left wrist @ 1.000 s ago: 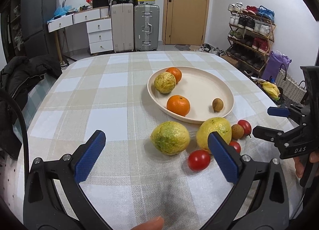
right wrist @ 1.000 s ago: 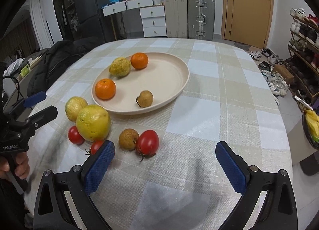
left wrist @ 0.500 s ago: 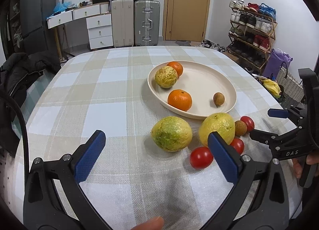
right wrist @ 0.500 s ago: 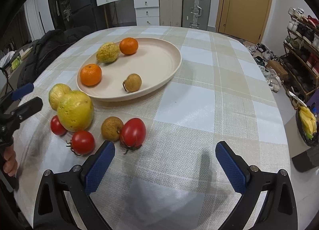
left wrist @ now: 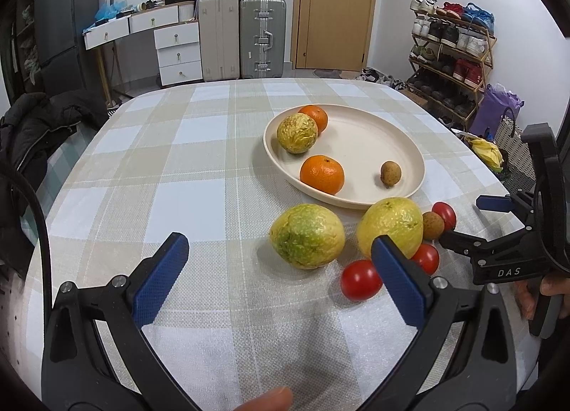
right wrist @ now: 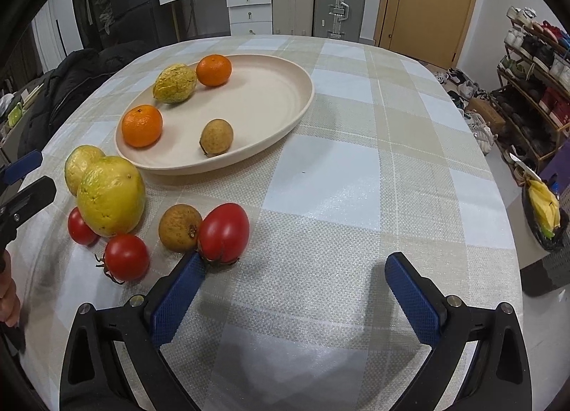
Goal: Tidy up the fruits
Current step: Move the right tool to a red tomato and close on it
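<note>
A cream plate (left wrist: pixel 409 150) (right wrist: pixel 295 104) holds two oranges (left wrist: pixel 322 174), a bumpy yellow fruit (left wrist: pixel 296 133) and a small brown fruit (left wrist: pixel 390 173). In front of it on the checked cloth lie two big yellow-green fruits (left wrist: pixel 307 240) (left wrist: pixel 390 227), three red tomatoes (left wrist: pixel 360 280) and a brown fruit (right wrist: pixel 180 228). My left gripper (left wrist: pixel 281 268) is open, low over the cloth just short of the nearer yellow-green fruit. My right gripper (right wrist: pixel 295 273) is open too, its left finger (right wrist: pixel 178 298) right by the biggest tomato (right wrist: pixel 223 232). Neither holds anything.
The round table drops off at the right, where a basket with bananas (right wrist: pixel 543 206) and a shoe rack (left wrist: pixel 452 54) stand on the floor. A dark jacket (left wrist: pixel 32 133) lies beside the left edge. Suitcases and drawers line the far wall.
Both grippers have moved forward and down toward the loose fruit. The right one has closed in on the big tomato. No fruit has moved.
</note>
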Available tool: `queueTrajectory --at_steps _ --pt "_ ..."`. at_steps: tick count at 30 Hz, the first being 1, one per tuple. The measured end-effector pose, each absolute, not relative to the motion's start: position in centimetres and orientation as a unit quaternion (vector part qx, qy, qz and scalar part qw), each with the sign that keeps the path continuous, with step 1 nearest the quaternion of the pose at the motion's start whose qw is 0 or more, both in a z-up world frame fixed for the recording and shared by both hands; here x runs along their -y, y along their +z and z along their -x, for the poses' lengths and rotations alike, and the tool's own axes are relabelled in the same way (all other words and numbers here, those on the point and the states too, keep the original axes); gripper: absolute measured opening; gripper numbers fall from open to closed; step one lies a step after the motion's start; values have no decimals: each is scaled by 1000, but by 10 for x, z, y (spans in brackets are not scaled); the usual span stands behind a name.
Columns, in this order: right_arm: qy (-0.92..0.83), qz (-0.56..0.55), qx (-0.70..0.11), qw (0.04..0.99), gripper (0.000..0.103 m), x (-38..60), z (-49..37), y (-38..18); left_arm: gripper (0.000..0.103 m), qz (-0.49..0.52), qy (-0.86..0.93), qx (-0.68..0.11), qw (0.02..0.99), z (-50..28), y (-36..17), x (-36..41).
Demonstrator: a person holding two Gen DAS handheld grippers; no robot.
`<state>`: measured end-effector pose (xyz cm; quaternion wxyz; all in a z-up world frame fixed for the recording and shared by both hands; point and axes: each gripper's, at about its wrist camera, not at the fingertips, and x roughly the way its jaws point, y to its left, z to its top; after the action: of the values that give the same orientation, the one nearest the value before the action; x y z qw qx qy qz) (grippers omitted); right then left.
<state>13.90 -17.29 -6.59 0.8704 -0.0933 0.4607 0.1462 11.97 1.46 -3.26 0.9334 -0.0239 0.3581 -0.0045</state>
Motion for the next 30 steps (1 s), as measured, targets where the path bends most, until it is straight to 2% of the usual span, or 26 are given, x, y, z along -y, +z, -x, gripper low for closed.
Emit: queueTrajectory --at_steps 30 --pt "140 84 -462 872 103 175 -149 -67 102 25 -3 -364 931 -123 -41 -15"
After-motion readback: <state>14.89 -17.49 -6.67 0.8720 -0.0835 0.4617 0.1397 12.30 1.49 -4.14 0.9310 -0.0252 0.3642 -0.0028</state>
